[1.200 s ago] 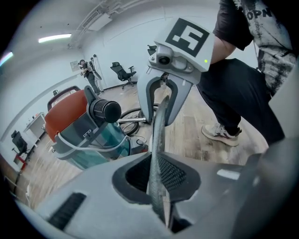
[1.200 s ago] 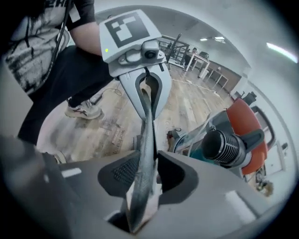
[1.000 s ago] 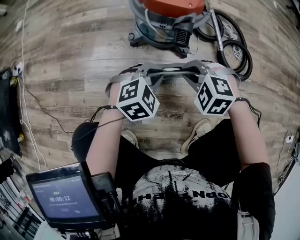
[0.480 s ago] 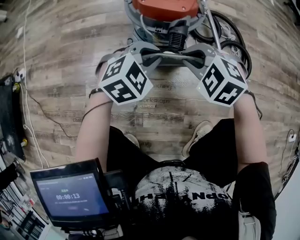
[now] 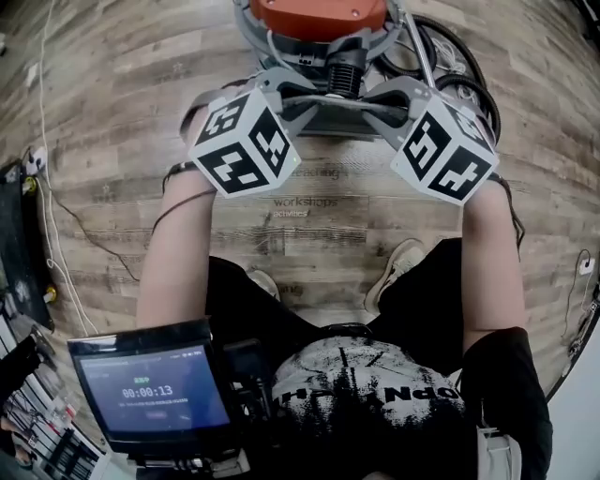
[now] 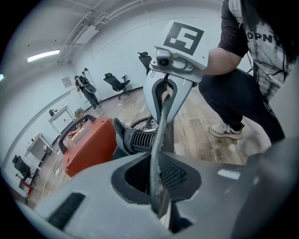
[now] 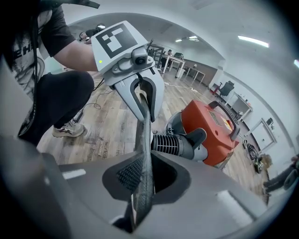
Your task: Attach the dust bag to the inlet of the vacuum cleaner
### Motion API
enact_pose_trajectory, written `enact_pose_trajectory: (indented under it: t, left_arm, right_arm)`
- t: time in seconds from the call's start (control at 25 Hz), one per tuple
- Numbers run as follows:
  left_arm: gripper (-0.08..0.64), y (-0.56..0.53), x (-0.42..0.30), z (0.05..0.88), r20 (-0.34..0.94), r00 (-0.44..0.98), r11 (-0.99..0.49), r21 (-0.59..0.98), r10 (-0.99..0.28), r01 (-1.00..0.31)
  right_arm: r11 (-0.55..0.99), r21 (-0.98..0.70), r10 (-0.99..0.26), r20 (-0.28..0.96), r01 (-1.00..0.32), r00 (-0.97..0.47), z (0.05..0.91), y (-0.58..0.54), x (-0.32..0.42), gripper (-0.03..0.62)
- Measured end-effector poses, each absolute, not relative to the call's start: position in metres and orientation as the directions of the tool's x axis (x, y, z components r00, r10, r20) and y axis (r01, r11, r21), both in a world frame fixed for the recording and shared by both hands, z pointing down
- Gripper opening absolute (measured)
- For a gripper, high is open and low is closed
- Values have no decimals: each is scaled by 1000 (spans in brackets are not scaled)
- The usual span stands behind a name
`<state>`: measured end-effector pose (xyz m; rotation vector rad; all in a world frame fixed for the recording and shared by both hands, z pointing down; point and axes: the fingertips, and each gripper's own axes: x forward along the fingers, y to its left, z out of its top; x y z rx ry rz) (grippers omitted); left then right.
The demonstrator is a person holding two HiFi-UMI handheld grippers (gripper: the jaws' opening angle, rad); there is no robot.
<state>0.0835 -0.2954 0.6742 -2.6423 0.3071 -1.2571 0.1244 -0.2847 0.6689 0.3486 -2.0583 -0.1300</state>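
Left claw point(image 6: 158, 179) and right claw point(image 7: 142, 179) are each pressed shut on 1 end of the dust bag point(image 5: 336, 116), which is held stretched flat between them. Over the last second I have raised the bag and carried it forward. It now sits against the front of the vacuum cleaner point(image 5: 319, 13), just over the ribbed black hose fitting point(image 5: 345, 69). Judgement: approach complete, seating on the inlet not yet done. Surface: wood-plank floor point(image 5: 103, 112), with a cable point(image 5: 52, 187) at the left. Room: open office, with chairs point(image 6: 119, 81) and desks point(image 7: 187, 70) near the far walls.
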Motion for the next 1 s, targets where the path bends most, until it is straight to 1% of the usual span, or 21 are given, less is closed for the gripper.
enact_pose_trajectory:
  t: [0.24,0.4,0.68,1.0]
  left_arm:
    - [41,-306,84,682,744,606,-957,-262,-281,-121]
    - [42,-307,87,693,759,583,-953,-283,-291,-108]
    - [43,-321,91,668,751,584,-944,-318,-309,-90]
    - [38,-322,78,680,773,553,-949,-293,-309,-120]
  right_arm:
    - [949,231,-306,833,-214,-461,676,-296,125,32]
    - [951,225,-303,823,-214,-480,690,-293,128,32]
    - [955,168,-277,803,-245,-528,683,-294,128,37]
    - [939,269,-342,796,-214,-500,656,-305,122,37]
